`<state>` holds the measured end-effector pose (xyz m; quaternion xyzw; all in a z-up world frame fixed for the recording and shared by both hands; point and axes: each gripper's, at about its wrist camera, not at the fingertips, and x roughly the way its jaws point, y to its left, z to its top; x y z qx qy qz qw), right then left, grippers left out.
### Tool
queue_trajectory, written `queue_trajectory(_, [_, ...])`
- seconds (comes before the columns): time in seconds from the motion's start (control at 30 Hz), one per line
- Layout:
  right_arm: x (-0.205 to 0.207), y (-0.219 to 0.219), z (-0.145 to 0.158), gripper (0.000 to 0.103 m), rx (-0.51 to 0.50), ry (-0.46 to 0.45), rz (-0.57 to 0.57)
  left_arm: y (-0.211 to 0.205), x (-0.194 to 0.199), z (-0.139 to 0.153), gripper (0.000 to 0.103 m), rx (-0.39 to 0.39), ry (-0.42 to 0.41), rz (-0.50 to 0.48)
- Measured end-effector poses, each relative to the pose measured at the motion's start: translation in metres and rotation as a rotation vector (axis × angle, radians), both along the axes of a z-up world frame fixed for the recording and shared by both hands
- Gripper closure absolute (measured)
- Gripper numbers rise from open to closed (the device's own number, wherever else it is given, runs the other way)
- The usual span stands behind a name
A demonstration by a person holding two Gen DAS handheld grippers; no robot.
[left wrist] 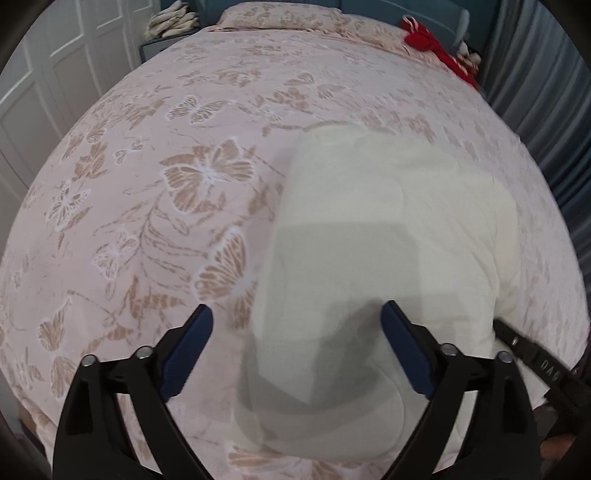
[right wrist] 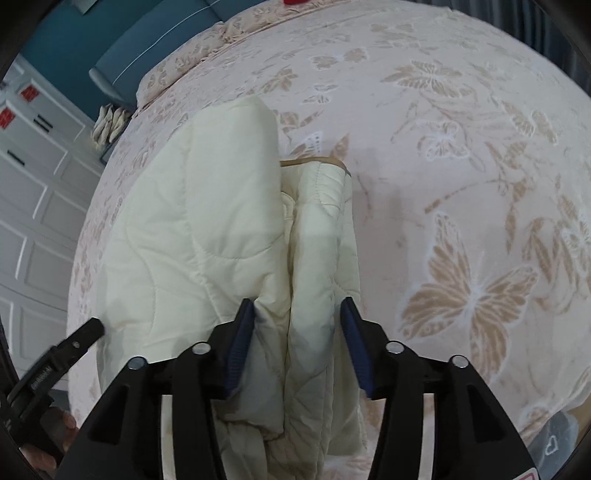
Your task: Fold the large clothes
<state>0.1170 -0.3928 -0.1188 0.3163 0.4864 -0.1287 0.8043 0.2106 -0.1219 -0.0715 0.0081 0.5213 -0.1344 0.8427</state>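
A cream quilted jacket (left wrist: 388,229) lies folded on the bed. In the right wrist view it (right wrist: 207,221) shows as thick folded layers with a tan collar edge at the far end. My left gripper (left wrist: 297,314) is open and empty, held above the jacket's near left edge. My right gripper (right wrist: 297,310) has its jaws apart with a bunch of jacket fabric between the blue pads (right wrist: 242,343); the pads touch it on the left side. The other gripper's tip shows at each view's edge (left wrist: 532,354) (right wrist: 74,343).
The bed (left wrist: 147,184) has a pink cover with tan butterflies. A red garment (left wrist: 436,48) lies at the far right by the pillow (left wrist: 280,16). White wardrobe doors (right wrist: 33,192) stand on one side, grey curtains (left wrist: 546,92) on the other.
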Motion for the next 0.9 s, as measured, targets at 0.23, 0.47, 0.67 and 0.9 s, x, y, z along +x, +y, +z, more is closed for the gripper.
queue_trajectory(0.23, [0.009,-0.012,-0.028,0.040,0.156,-0.005,-0.008,0.022,0.045,-0.044,0.005,-0.237,0.209,0.036])
queue_trajectory(0.47, [0.011,-0.020,-0.048,0.042,0.280,-0.032,-0.009,0.021,0.047,-0.081,0.005,-0.454,0.326,0.047])
queue_trajectory(0.67, [0.017,-0.016,-0.039,0.074,0.278,-0.052,0.043,0.012,0.035,-0.062,0.025,-0.425,0.267,-0.015])
queue_trajectory(0.9, [0.014,0.005,0.003,0.086,0.099,-0.092,0.082,0.004,0.013,-0.017,0.046,-0.336,0.122,-0.090])
